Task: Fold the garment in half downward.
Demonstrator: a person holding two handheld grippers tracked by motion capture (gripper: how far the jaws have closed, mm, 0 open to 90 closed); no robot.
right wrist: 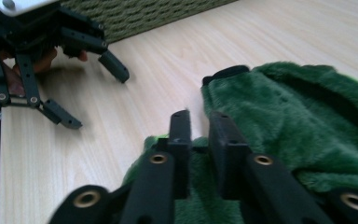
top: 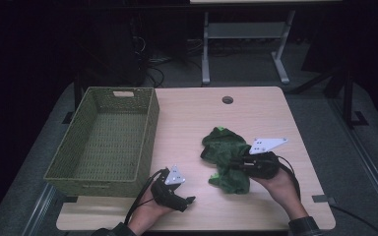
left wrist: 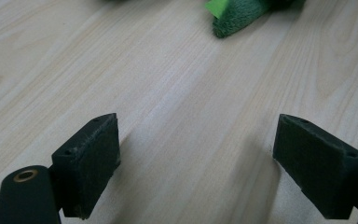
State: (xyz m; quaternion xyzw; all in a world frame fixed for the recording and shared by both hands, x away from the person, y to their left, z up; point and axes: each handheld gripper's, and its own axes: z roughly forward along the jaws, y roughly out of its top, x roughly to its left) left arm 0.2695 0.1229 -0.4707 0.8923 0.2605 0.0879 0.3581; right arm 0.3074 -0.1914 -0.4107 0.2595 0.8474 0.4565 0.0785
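The green plush cloth (top: 226, 157) is lying crumpled on the table (top: 192, 118) to the right of the woven basket (top: 106, 142), and the right hand-held gripper (right wrist: 199, 135) is pinching a fold of it between nearly closed jaws. It is looking soft, light and floppy, so a bunched fold should be giving the surest hold. The left hand-held gripper (top: 187, 200) is resting released below the basket's near corner; its own view is showing the jaws wide apart over bare wood, which the high view is leaving unclear.

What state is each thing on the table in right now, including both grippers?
Wicker basket: upright, empty.
Green fuzzy cloth: crumpled on the table, not in the basket.
Left gripper: open, holding nothing, low over bare table.
Right gripper: nearly closed, pinching a fold of the cloth.
Table: light wood, cable hole at the far edge.
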